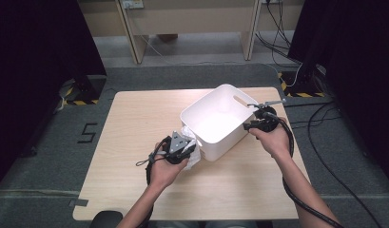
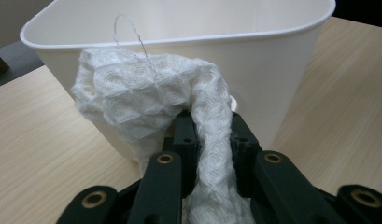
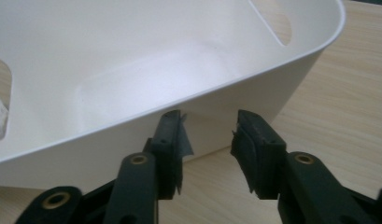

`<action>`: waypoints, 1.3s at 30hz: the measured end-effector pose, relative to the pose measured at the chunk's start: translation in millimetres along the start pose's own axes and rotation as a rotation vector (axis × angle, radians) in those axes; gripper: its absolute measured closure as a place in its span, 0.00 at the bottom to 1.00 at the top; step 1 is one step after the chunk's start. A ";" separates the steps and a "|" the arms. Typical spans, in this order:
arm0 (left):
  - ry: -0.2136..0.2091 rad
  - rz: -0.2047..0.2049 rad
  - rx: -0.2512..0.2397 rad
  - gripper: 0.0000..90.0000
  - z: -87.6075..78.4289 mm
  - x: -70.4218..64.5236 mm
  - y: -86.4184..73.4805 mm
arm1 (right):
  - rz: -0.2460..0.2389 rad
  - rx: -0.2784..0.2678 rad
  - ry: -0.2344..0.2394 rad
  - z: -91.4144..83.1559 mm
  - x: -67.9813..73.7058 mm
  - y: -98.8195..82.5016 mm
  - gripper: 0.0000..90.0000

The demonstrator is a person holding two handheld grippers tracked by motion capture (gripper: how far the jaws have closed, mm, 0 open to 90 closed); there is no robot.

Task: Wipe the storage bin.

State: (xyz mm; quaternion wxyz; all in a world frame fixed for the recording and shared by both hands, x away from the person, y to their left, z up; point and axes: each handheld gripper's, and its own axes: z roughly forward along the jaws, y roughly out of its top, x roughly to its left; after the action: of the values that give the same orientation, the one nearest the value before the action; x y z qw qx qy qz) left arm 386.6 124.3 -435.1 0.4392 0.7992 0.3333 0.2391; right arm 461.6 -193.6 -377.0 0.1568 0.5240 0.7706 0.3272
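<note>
The left tongs squeeze a white cloth and hold it up off the table, just beside the near wall of the white tub. The right tongs are open with nothing between them, right by the tub's outer wall.

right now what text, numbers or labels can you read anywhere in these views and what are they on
"5": black marking on the grey floor, left of the table.
Nothing readable on the white bin, the white cloth or either claw.
Wall plate at the top of the high view: too small and blurred to read.
</note>
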 end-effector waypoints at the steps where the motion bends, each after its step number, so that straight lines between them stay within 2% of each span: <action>1: 0.014 -0.007 0.002 0.86 -2.3 3.7 -0.9 | 0.004 -0.009 -0.003 -4.1 0.1 0.8 0.66; 3: 0.035 -0.030 -0.002 0.86 -8.4 11.5 -3.7 | 0.005 -0.029 -0.006 -12.2 0.0 2.0 0.65; 5: 0.055 -0.046 -0.013 0.86 -15.8 18.1 -7.5 | 0.034 -0.043 -0.009 -16.7 -1.3 3.4 0.60; 7: 0.068 -0.064 -0.016 0.86 -23.3 24.4 -13.2 | 0.063 -0.051 -0.013 -17.7 -3.1 4.6 0.57; 10: 0.092 -0.089 -0.013 0.86 -31.4 35.8 -23.4 | 0.081 -0.053 0.003 -17.4 -3.4 5.8 0.56; 14: 0.103 -0.111 -0.015 0.86 -32.7 44.0 -27.7 | 0.113 -0.064 -0.021 -16.0 -4.5 10.5 0.53; 19: 0.095 -0.104 -0.016 0.86 -30.4 42.5 -26.9 | 0.153 -0.055 -0.047 -3.4 -5.0 15.3 0.47; 23: 0.088 -0.102 -0.013 0.86 -27.9 41.3 -26.5 | 0.161 -0.070 -0.088 -1.0 -7.4 20.1 0.44; 25: 0.086 -0.100 -0.015 0.86 -26.6 41.1 -24.8 | 0.180 -0.072 -0.083 0.3 -8.4 22.8 0.43; 27: 0.086 -0.101 -0.020 0.86 -25.3 40.5 -22.8 | 0.180 -0.073 -0.106 2.4 -8.5 25.0 0.43; 29: 0.082 -0.093 -0.019 0.86 -24.4 38.9 -20.8 | 0.197 -0.052 -0.104 6.4 -7.9 25.5 0.42; 33: 0.070 -0.078 -0.021 0.86 -22.9 34.4 -17.2 | 0.197 -0.019 -0.106 16.5 -6.0 24.7 0.42; 35: 0.066 -0.073 -0.024 0.86 -22.9 31.8 -16.1 | 0.202 -0.008 -0.100 20.2 -2.1 25.3 0.47; 36: 0.066 -0.068 -0.026 0.86 -23.1 30.8 -15.7 | 0.190 0.000 -0.096 22.5 0.0 25.6 0.47; 39: 0.064 -0.064 -0.027 0.86 -23.0 28.4 -16.1 | 0.176 0.015 -0.127 25.7 6.0 28.1 0.48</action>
State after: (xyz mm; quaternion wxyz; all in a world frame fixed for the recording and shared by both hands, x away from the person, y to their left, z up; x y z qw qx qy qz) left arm 384.8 164.2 -434.9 0.4465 0.7741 0.3693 0.2552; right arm 494.0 -172.8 -376.5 0.1719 0.6103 0.7127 0.3000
